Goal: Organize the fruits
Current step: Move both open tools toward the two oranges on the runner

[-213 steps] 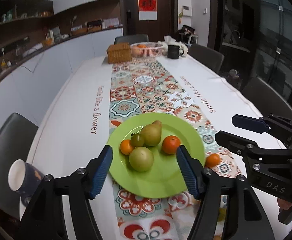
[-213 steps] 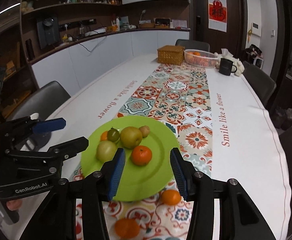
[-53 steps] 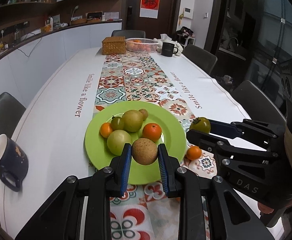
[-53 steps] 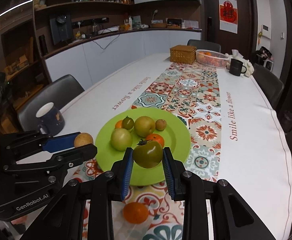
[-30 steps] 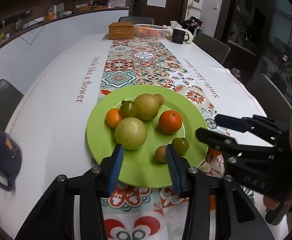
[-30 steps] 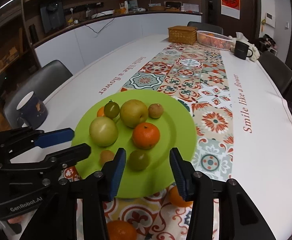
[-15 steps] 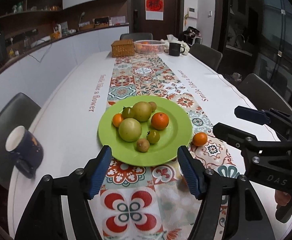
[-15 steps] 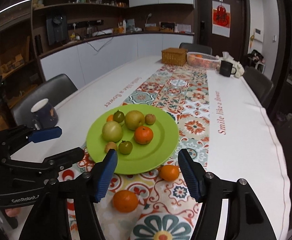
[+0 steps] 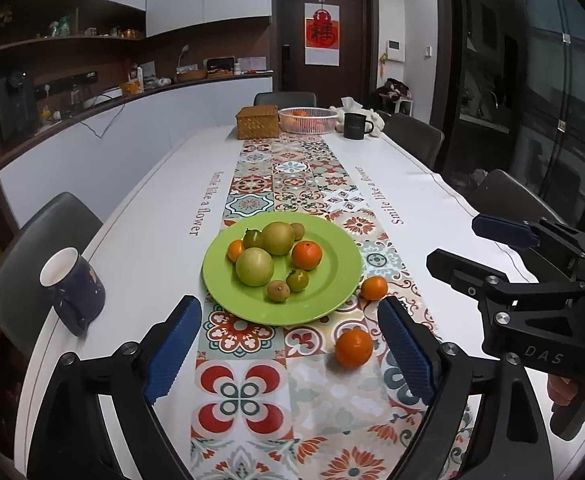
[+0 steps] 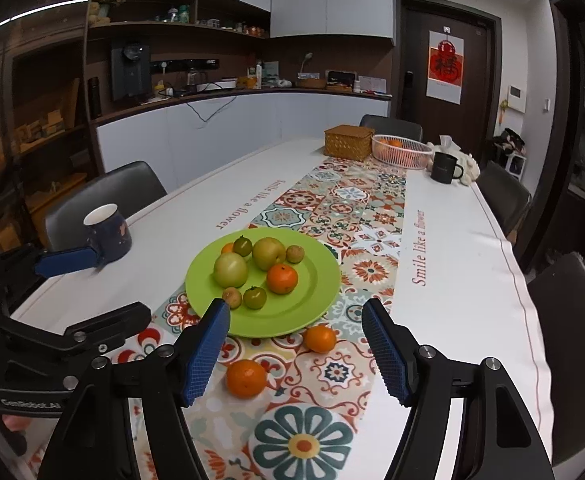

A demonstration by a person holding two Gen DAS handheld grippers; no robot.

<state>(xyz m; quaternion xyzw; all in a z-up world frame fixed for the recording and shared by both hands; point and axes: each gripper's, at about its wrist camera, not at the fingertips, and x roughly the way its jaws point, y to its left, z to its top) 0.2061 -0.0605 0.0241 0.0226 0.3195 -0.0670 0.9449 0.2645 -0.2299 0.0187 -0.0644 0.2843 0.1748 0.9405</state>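
left tool [image 9: 290, 346] level, spread wide — right tool [image 10: 296, 348] likewise, both empty

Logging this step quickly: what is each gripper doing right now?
Left gripper: open, holding nothing.
Right gripper: open, holding nothing.

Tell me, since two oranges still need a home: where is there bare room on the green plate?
Green plate: its right and near-right side, past the orange, is bare. The left and far half is crowded with fruit.
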